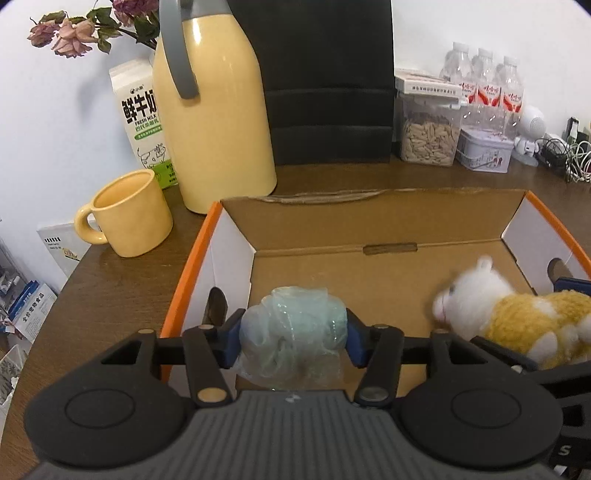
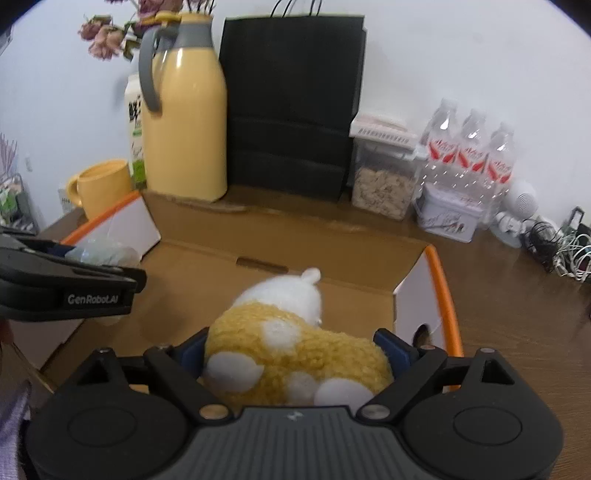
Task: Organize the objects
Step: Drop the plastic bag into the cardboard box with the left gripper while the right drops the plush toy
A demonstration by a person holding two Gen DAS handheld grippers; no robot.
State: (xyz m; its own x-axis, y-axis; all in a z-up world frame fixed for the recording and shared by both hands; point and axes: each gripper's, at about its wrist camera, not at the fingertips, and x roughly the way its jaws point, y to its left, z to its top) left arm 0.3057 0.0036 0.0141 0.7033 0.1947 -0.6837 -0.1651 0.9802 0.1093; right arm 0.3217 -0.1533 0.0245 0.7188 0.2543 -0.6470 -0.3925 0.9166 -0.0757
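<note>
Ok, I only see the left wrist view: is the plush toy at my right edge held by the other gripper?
Observer: Yes, the right gripper has the plush toy between its pads, rear end toward that camera.
Operator: Does the black bag have handles?
Observer: Yes, thin cord handles stand at its top.
Operator: And the thermos lid?
Observer: Grey, with a yellow tab on top.
</note>
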